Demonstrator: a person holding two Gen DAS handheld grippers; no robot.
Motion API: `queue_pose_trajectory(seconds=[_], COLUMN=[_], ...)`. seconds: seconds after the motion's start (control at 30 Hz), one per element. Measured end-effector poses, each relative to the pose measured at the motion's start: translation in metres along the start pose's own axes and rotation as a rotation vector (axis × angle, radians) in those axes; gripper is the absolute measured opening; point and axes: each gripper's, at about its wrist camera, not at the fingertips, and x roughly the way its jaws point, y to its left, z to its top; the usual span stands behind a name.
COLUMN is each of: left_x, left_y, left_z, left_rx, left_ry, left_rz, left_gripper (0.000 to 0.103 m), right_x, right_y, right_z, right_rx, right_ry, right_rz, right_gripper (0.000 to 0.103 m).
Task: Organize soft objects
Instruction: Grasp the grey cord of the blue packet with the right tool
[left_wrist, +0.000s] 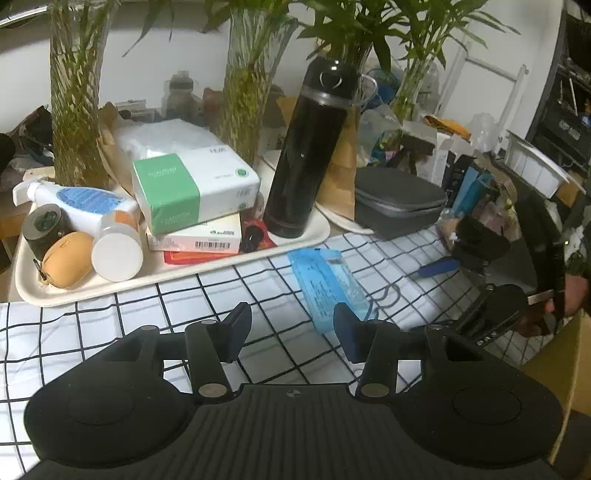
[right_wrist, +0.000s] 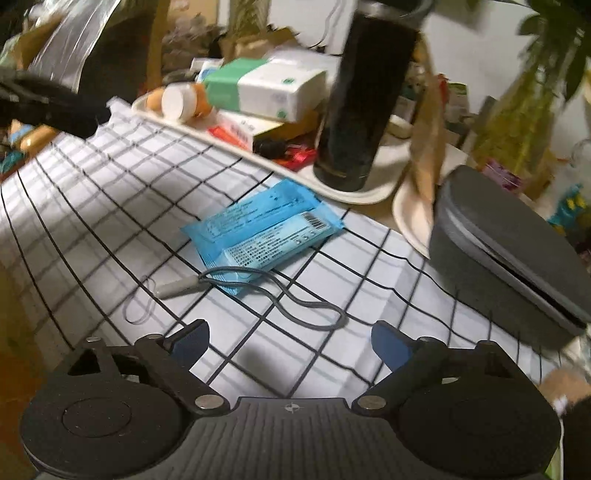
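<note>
Left wrist view: the left tongs (left_wrist: 291, 330) stood partly open at the bottom centre of the frame with nothing between their blue pads, above a white counter cloth with a black grid (left_wrist: 92, 314). A flat blue plastic wipes packet (left_wrist: 327, 284) lay on the cloth just above them, right of centre. A cream tray (left_wrist: 33, 291) at the left held boxes, a spray bottle and a tall black flask (left_wrist: 306, 158).

Right wrist view, somewhat blurred: the right tongs (right_wrist: 290, 343) were spread wide and empty at the bottom of the frame. The blue packet (right_wrist: 264, 230) lay at centre, with a thin grey cord (right_wrist: 295, 299) looping across its near corner. A dark grey zip case (right_wrist: 506, 254) sat at the right.
</note>
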Motion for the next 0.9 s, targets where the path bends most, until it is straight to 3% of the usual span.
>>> queue_pose_trajectory(seconds=[0.07,0.47,0.6,0.73,0.8,0.87,0.9], left_x=[0.002,0.006,0.006,0.007,0.007,0.007,0.007], left_y=[0.000,0.000,-0.001,-0.002,-0.003,-0.002,-0.002], left_z=[-0.001,-0.005,-0.005,-0.006,-0.006,-0.006,-0.006], left_rx=[0.006,0.040,0.041,0.053,0.055,0.055,0.054], left_ry=[0.007,0.025,0.024,0.028,0.027,0.025,0.024], left_rz=[0.007,0.031,0.029,0.037,0.037,0.038,0.038], left_gripper=[0.048,0.048,0.048,0.048,0.048,0.048,0.048], right_x=[0.011,0.041,0.041,0.038,0.035,0.032,0.031], right_y=[0.002,0.014,0.012,0.009,0.011,0.011,0.011], right_z=[0.003,0.017,0.017,0.014,0.014,0.013,0.013], right_rx=[-0.027,-0.126,-0.111,-0.056,-0.060,-0.059,-0.060], right_ry=[0.013,-0.043,-0.054,-0.040,-0.031,-0.016,-0.008], right_rz=[0.016,0.113,0.168,0.216,0.217,0.216,0.215], right_gripper=[0.088,0.084,0.072,0.053,0.042,0.021,0.016])
